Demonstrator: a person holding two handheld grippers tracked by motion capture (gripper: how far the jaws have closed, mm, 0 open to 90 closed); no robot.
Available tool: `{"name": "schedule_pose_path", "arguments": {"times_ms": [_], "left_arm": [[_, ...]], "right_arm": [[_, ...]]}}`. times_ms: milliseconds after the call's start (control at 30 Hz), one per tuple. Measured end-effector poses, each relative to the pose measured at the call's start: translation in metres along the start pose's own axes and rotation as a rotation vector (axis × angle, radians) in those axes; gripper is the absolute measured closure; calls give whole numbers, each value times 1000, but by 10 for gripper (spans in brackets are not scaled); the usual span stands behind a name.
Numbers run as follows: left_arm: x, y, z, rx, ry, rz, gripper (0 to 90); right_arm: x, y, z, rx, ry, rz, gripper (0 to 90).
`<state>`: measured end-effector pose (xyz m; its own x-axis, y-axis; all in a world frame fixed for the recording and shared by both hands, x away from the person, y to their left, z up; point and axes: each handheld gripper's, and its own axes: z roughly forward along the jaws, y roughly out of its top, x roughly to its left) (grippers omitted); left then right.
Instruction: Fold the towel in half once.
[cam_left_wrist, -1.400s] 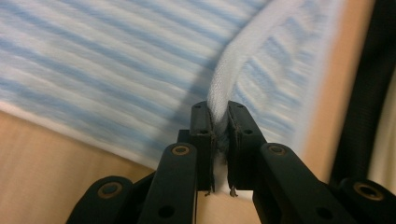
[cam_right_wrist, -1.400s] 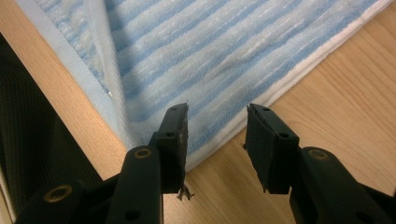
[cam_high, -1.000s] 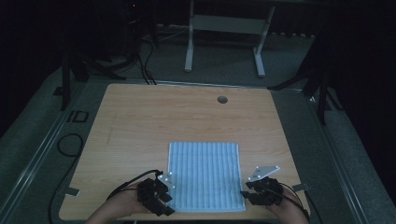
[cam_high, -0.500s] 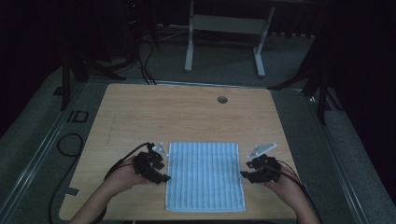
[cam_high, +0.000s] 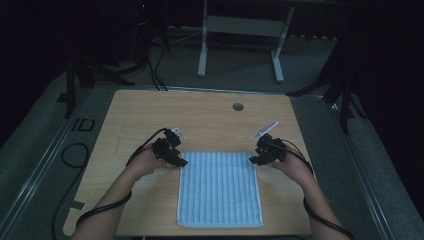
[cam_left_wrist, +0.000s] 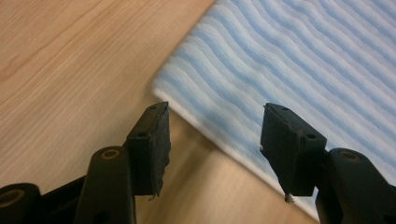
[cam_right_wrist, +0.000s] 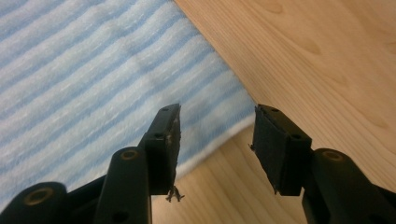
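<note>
You set both part-open grippers, left gripper (cam_high: 181, 162) and right gripper (cam_high: 252, 160), astride the striped towel's (cam_high: 219, 187) far corners, ready to pinch; the jaws had just been opening.

Both forearms are bare, no sleeves. Each black hand-held gripper, left (cam_high: 176, 159) and right (cam_high: 256, 158), carries a grey three-cornered plate, a trailing black cable, and blocky jaws with small round screw holes.

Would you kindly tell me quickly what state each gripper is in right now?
Left gripper: open, holding nothing, at the blue striped towel's far left corner.
Right gripper: open, holding nothing, at its far right corner.
</note>
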<state>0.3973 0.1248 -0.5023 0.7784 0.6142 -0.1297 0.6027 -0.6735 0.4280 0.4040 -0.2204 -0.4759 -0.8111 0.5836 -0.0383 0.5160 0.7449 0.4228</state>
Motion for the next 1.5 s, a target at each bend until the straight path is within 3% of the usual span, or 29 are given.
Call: {"name": "schedule_pose_path", "arguments": {"times_ms": [67, 233, 433, 533, 600, 633, 700, 767, 967, 1033, 1167, 1267, 1300, 1333, 1367, 1500], "left_arm": [[3, 4, 6, 16, 8, 5, 424], [11, 12, 19, 31, 16, 4, 433], [19, 17, 30, 43, 2, -9, 488], [18, 18, 33, 39, -9, 1, 571], [17, 18, 33, 44, -14, 9, 627], [16, 18, 33, 40, -20, 16, 706], [16, 18, 30, 11, -16, 26, 819], [17, 20, 25, -12, -2, 16, 846], [17, 29, -1, -78, 24, 11, 848], [15, 30, -14, -104, 40, 15, 848], [3, 25, -42, -157, 29, 48, 846], [-12, 12, -58, -197, 11, 88, 845], [-12, 12, -58, -197, 11, 88, 844], [-23, 2, -64, -218, -4, 125, 844], [-30, -4, -67, -223, -12, 125, 842], [-62, -29, -72, -239, -25, 199, 841]], "right_arm": [[-5, 4, 9, 27, 19, 7, 510], [-17, 7, 33, 96, -6, 24, 508], [-29, 9, 47, 133, 11, 60, 508], [-30, 11, 54, 150, 51, 80, 598], [-29, 12, 55, 141, 71, 73, 710], [-27, 12, 55, 142, 84, 68, 777], [-26, 13, 54, 140, 80, 50, 834], [-26, 15, 52, 137, 53, 31, 843], [-32, 27, 26, 58, 18, 33, 844], [-30, 31, 10, 31, 0, 23, 844], [-18, 31, -23, -33, -22, -28, 843], [0, 21, -48, -93, -43, -78, 843], [0, 21, -48, -93, -43, -78, 843], [8, 15, -54, -112, -52, -98, 843], [23, 3, -64, -132, -54, -125, 843], [58, -30, -80, -176, -30, -185, 843]]}}
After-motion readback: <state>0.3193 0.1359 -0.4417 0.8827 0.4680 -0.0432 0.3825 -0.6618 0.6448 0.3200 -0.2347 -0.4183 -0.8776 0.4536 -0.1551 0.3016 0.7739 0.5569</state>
